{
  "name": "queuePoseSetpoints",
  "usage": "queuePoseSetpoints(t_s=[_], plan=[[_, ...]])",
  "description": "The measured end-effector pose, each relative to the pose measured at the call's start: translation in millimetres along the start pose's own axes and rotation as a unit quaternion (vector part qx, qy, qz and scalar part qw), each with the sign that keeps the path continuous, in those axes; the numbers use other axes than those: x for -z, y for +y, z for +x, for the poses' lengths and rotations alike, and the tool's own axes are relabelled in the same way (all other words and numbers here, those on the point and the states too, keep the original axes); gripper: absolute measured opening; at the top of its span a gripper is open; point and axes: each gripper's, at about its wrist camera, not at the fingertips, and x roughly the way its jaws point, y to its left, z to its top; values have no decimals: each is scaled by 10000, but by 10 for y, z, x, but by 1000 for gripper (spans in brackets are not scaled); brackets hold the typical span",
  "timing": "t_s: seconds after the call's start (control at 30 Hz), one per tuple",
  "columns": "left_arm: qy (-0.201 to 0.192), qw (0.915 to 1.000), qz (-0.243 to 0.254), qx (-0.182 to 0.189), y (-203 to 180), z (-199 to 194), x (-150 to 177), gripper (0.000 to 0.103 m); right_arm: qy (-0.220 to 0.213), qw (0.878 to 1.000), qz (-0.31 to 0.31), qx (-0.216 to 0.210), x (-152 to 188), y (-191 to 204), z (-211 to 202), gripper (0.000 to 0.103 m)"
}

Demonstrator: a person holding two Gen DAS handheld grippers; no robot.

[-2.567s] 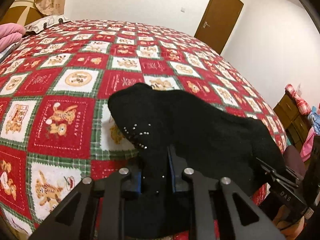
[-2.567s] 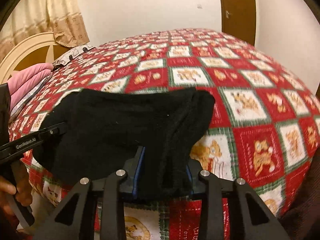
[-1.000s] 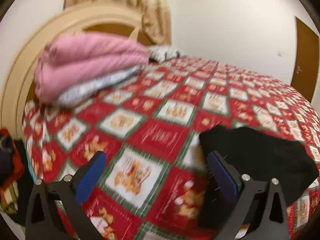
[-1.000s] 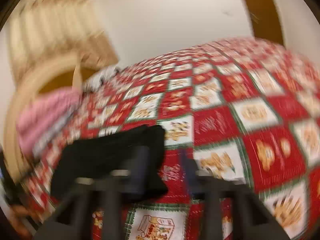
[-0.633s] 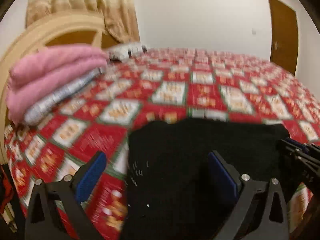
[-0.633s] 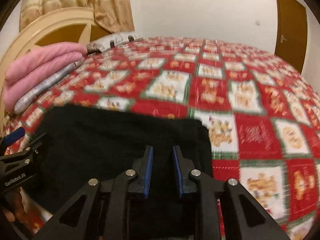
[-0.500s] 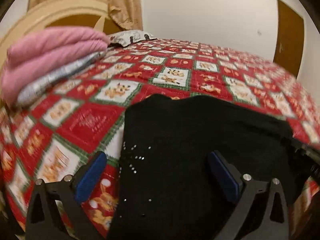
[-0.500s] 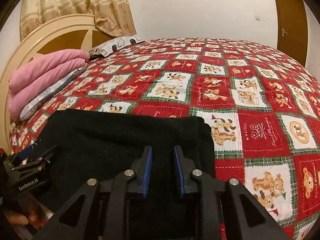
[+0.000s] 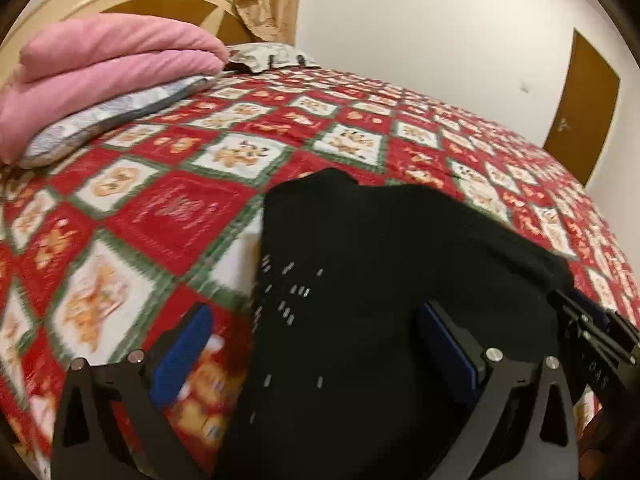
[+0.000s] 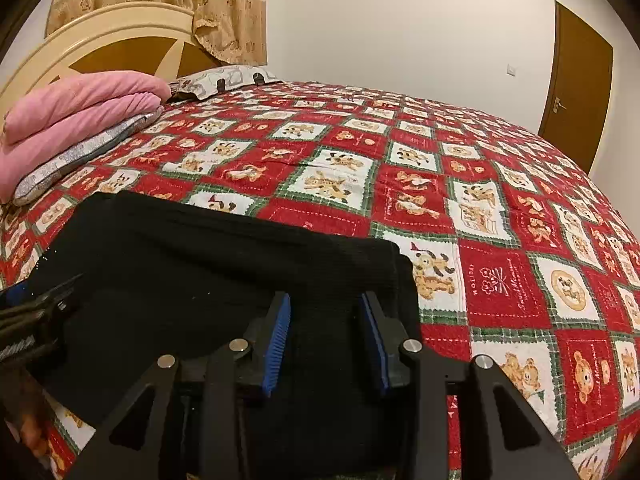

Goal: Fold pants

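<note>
The black pants (image 9: 380,260) lie folded in a thick rectangle near the front edge of the bed, on the red patchwork quilt (image 9: 172,216). My left gripper (image 9: 316,348) stands wide open over their left end; one blue pad (image 9: 182,350) is over the quilt, the other over the cloth. In the right wrist view the pants (image 10: 208,264) fill the lower left. My right gripper (image 10: 324,340) hovers at their right end, its jaws opening with cloth between them but the pads not pressing. Each gripper shows in the other's view: the right gripper (image 9: 592,340) and the left gripper (image 10: 36,320).
A folded pink blanket (image 10: 76,116) on a grey-white pillow lies at the head of the bed by the cream headboard (image 10: 108,40). A brown door (image 10: 576,96) is in the far wall. The quilt (image 10: 500,216) stretches to the right and behind the pants.
Both grippers held the pants at first and have let go. Over the last half second the right jaws widened and both grippers sank a little closer to the folded pants.
</note>
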Motion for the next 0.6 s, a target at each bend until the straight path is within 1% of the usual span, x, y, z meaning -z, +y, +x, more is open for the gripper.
queuePoseSetpoints(t_s=[0.07, 0.1, 0.13, 0.17, 0.2, 0.23, 0.33, 0.43, 0.53, 0.6], plan=[[-77, 9998, 124, -165, -13, -132, 53, 103, 85, 9999, -58, 58, -18, 18, -18, 41], [-115, 9995, 197, -232, -16, -188, 74, 103, 111, 9997, -112, 194, -10, 41, -74, 44], [-151, 9991, 273, -294, -18, -245, 90, 103, 75, 9995, -120, 281, 8, 60, -132, 51], [-195, 9985, 368, -365, -23, -317, 112, 103, -2, 9994, -84, 330, 49, 88, -222, 65], [-233, 9980, 421, -409, -26, -369, 129, 103, -62, 9995, -46, 297, 90, 112, -294, 74], [-257, 9977, 455, -432, -28, -401, 148, 103, -97, 9997, -30, 227, 130, 137, -352, 87], [-200, 9967, 593, -518, -75, -402, 192, 103, -242, 9995, -163, 129, 249, 242, -492, 87], [-185, 9937, 864, -693, -143, -326, 208, 103, -275, 9991, -223, 230, 294, 254, -531, 87], [-187, 9934, 897, -683, -137, -327, 202, 103, -277, 9992, 98, 268, 283, 106, -535, 87], [-142, 9942, 841, -650, -117, -301, 191, 103, -61, 9986, 386, 349, 293, -22, -457, 87]])
